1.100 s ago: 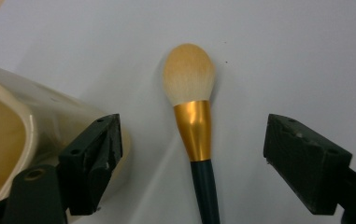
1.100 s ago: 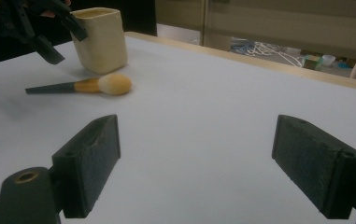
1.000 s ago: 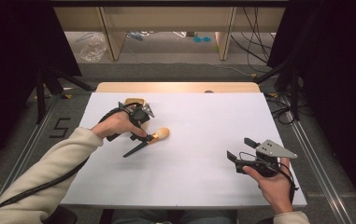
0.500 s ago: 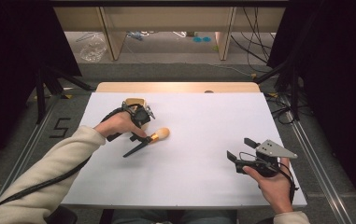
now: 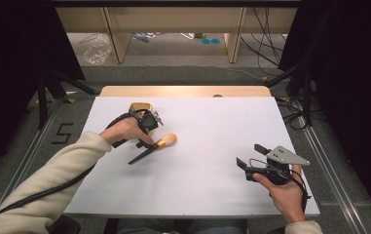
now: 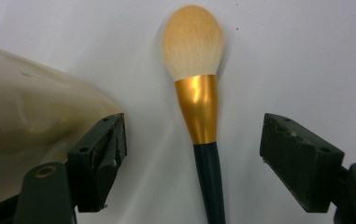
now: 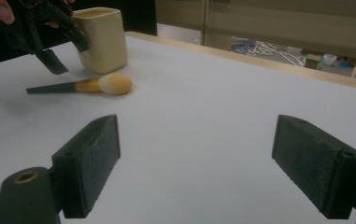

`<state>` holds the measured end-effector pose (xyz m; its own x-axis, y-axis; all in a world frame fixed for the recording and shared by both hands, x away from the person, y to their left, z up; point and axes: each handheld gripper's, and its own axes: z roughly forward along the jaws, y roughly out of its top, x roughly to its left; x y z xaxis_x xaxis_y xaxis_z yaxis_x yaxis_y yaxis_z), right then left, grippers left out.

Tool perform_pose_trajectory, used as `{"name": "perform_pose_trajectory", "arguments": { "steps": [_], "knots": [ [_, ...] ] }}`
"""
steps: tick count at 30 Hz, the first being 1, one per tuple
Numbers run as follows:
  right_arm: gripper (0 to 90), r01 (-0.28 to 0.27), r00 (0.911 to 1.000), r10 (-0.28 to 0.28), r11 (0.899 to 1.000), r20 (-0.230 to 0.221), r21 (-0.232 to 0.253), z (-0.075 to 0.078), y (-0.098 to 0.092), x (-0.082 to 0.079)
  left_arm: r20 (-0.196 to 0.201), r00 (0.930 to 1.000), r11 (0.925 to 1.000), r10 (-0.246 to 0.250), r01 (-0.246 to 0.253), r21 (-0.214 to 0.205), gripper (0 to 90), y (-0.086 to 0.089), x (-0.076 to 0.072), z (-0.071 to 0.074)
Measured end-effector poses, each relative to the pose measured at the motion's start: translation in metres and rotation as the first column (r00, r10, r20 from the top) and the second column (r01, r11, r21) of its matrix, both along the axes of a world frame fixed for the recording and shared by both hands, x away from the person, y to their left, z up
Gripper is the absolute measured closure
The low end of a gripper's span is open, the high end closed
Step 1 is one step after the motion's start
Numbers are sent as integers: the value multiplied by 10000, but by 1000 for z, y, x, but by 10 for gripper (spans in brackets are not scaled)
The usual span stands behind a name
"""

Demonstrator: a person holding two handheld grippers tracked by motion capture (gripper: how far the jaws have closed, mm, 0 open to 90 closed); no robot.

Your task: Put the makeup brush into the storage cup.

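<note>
Right now the brush (image 6: pixel 199 107) lies flat on the white table (image 5: pixel 212 175) beside the cup (image 7: pixel 102 39). Our left gripper (image 6: pixel 192 154) straddles it, jaws just closing yet clear of the handle. Our right gripper (image 7: pixel 210 163) hovers well apart, spread wide.

High view: overhead, facing forward and down on the worktop (image 5: pixel 212 185). Left gripper view: close, straight down on the brush (image 6: pixel 199 102). Right gripper view: low, level, farther off; shares the brush (image 7: pixel 87 85).
</note>
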<state>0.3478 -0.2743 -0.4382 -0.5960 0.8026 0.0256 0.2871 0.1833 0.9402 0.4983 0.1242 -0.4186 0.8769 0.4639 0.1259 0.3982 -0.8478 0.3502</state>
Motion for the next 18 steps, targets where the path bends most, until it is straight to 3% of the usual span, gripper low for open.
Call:
{"name": "perform_pose_trajectory", "arguments": {
  "steps": [5,6,13,14,15,17,18],
  "knots": [
    [163,19,10000,-19,10000,14,-19,0,0,0,-373,9993,9997,50,-42,225,226,0,0,-3],
    [163,-55,10000,54,9999,47,144,-1,1,0,-390,9992,9997,60,-50,240,224,0,0,-4],
    [163,-39,10000,39,10000,-35,79,-1,1,0,-560,9983,9994,168,-151,310,222,0,2,-12],
    [163,-34,10000,34,10000,-38,56,-1,1,0,-606,9982,9987,3,28,506,222,1,3,-11],
    [162,-32,10000,32,10000,-86,51,-1,1,0,-620,9979,9993,184,-163,345,222,0,2,-13],
    [163,4,10000,-4,10000,-99,10,-1,1,0,-700,9975,9985,34,4,552,223,1,5,-14],
    [162,12,9999,-12,10000,-108,-7,-1,0,0,-675,9976,9991,169,-142,405,226,0,4,-15]
  ]
}}
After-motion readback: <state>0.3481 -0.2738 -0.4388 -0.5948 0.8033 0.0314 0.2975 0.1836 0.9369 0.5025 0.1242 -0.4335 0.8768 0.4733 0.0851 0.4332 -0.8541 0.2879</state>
